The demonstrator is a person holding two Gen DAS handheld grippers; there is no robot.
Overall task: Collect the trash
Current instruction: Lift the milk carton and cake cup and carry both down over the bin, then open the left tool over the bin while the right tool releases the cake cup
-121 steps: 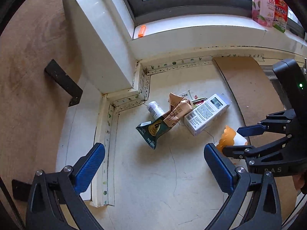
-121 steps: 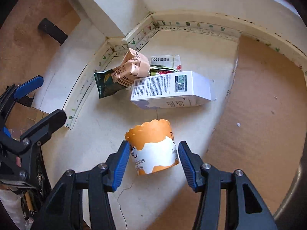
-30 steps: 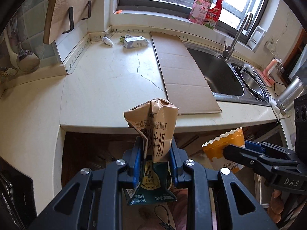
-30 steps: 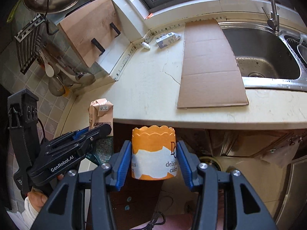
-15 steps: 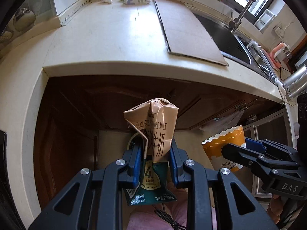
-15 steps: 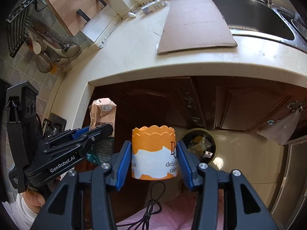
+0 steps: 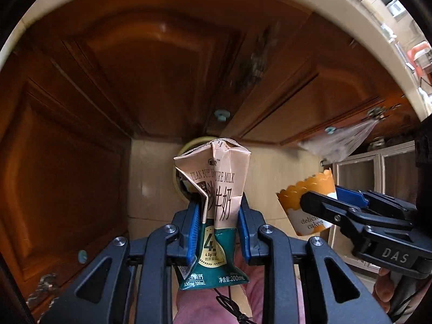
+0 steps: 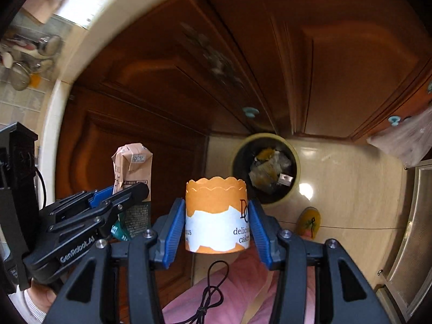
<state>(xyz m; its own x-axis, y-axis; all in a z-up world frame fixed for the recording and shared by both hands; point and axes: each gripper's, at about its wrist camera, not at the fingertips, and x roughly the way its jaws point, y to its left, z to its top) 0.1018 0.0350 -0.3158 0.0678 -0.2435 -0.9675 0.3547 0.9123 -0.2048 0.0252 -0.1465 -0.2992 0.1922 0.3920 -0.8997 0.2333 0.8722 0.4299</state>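
- The trash was in two pieces, each held in the air in front of brown wooden cabinet doors (image 7: 151,62), above a pale tiled floor (image 8: 351,178).
- A crumpled tan and dark green milk carton (image 7: 216,202) stood upright in the left gripper (image 7: 217,229). The blue fingers (image 7: 193,229) pressed on both sides of its lower half, and its creased top rose above them.
- An orange and white paper cake cup with a scalloped rim (image 8: 217,213) sat upright in the right gripper (image 8: 216,229). Its blue fingers (image 8: 172,232) were closed narrowly against the cup's two sides.
- From the right wrist view, the left gripper and its carton (image 8: 133,178) were just to the left of the cup, apart from it.
- From the left wrist view, the cup (image 7: 307,205) and the right gripper (image 7: 334,202) were to the right of the carton.
- A round, cream-rimmed trash bin with a dark inside (image 8: 293,145) stood on the floor at the foot of the cabinets. It held crumpled yellow and white scraps. In the left wrist view the carton hid most of the bin (image 7: 185,145).
- A clear plastic bag (image 7: 340,143) hung from a cabinet handle to the right.
- A curved cream desk edge (image 8: 89,43) ran above the cabinets.
- A yellow slipper (image 8: 309,222) showed on the floor near the bin.
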